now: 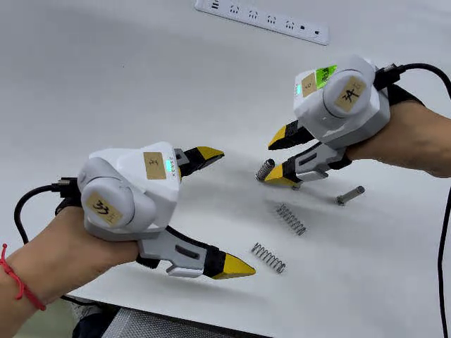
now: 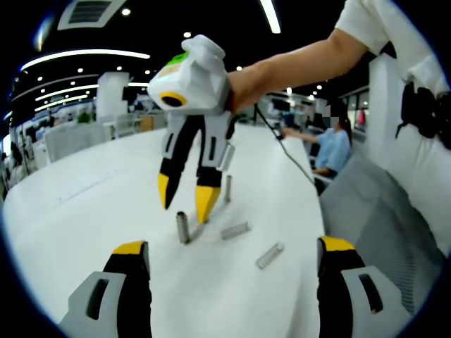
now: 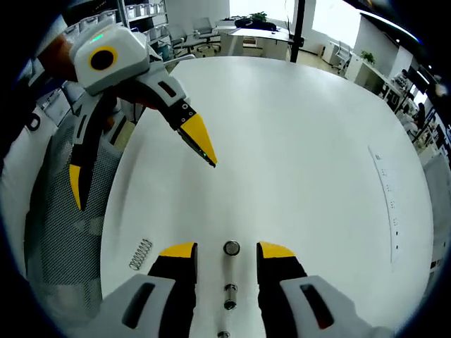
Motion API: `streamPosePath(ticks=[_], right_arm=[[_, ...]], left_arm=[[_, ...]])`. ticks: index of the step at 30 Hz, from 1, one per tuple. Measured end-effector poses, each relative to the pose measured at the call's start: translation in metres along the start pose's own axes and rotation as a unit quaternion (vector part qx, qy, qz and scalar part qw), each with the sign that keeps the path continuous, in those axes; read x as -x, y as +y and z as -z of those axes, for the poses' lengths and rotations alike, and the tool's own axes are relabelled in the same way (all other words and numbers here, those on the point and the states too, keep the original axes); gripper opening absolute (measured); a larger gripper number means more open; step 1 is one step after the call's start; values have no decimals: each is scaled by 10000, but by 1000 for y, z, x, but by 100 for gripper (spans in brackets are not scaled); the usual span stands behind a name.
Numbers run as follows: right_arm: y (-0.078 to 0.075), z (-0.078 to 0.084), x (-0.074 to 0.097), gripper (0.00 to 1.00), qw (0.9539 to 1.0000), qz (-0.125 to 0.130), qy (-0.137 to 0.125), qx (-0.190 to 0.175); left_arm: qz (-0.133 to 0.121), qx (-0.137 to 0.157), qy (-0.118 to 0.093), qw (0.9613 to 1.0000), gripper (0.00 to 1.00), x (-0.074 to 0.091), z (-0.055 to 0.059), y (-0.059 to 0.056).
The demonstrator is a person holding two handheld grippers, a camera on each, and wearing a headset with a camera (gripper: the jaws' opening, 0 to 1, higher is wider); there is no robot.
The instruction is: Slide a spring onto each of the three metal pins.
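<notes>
My right gripper (image 1: 273, 159) hovers open at the upper right of the table. A short metal pin (image 1: 265, 169) with a coiled look stands just beside its lower yellow tip. In the right gripper view this pin's (image 3: 231, 248) end shows between the parted jaws of the right gripper (image 3: 225, 251). A bare pin (image 1: 350, 195) stands to the right, behind that gripper. Two loose springs lie flat: one spring (image 1: 290, 219) in the middle, another spring (image 1: 268, 258) nearer me. My left gripper (image 1: 225, 209) is wide open and holds nothing; the springs (image 2: 235, 229) lie ahead of it.
A white power strip (image 1: 262, 20) lies at the far edge of the white table (image 1: 141, 84). A black cable (image 1: 25, 204) trails from the left gripper. Beyond the table, a seated person (image 2: 331, 144) shows in the left gripper view.
</notes>
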State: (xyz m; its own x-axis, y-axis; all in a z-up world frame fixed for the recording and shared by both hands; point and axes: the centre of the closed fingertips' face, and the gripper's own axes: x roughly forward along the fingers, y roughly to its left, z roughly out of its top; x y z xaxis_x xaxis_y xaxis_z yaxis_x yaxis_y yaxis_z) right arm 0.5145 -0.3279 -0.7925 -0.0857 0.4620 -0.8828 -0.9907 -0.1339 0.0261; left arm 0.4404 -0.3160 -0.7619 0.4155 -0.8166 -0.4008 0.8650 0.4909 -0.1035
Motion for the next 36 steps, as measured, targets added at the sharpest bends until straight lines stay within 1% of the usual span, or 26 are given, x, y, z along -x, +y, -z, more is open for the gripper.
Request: streamPosePath(ticks=[5,11,14,16,18,20,22,25,27,30,36], right_arm=[[2,-1,13,41,9997,93,-225,-57],[5,1,29,49,9987,183,-463,-128],[9,0,38,53,9970,233,-697,-250],[7,5,40,55,9960,264,-792,-304],[9,8,45,59,9949,300,-893,-359],[15,8,51,62,9934,332,-1018,-412],[13,13,56,65,9918,354,-1135,-478],[23,15,63,71,9890,397,-1319,-548],[29,19,67,73,9879,431,-1371,-578],[36,23,72,77,9851,458,-1515,-677],[45,32,82,81,9784,571,-1799,-845]], left_arm=[[3,-57,35,10000,100,0,-2,-1],[18,-109,103,9999,100,1,-3,-3],[29,-143,152,9998,100,1,-3,-5],[30,-163,179,9997,100,1,-3,-6],[32,-181,200,9996,100,2,-3,-7],[42,-198,228,9995,100,2,-4,-8],[53,-221,265,9994,100,2,-3,-9],[67,-257,315,9992,100,2,-3,-9],[69,-273,352,9990,100,2,-3,-9],[83,-300,397,9987,100,2,-4,-10],[115,-392,527,9978,100,2,-3,-11]])
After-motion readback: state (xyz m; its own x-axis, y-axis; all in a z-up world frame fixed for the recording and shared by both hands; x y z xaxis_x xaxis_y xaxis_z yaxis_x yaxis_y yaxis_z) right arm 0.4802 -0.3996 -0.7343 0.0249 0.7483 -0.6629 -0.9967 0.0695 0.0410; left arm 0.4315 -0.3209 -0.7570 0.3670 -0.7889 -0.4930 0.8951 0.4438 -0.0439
